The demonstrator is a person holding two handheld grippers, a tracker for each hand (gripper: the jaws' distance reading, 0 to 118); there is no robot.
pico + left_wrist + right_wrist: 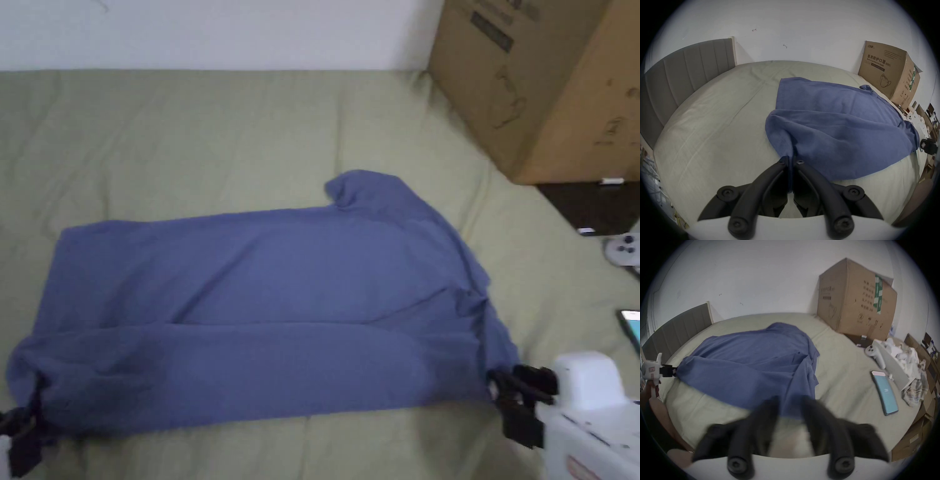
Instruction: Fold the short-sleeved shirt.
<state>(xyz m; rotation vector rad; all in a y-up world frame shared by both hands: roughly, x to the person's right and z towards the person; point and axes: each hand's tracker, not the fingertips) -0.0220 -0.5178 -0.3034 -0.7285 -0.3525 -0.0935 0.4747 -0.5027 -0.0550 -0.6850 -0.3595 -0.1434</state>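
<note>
Plain blue shirt [269, 300], green sheet [187, 137]

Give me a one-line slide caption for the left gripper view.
Left gripper shut on a corner of the blue shirt spread over the green bed sheet.

You've got a matt blue cloth shirt [262, 300] on a soft, creased bedsheet [187, 137] (brown cardboard box [544, 81] beside).

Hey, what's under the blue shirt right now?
The blue shirt lies on the green bed sheet, which shows all around it. Whatever the cloth itself covers is hidden.
</note>
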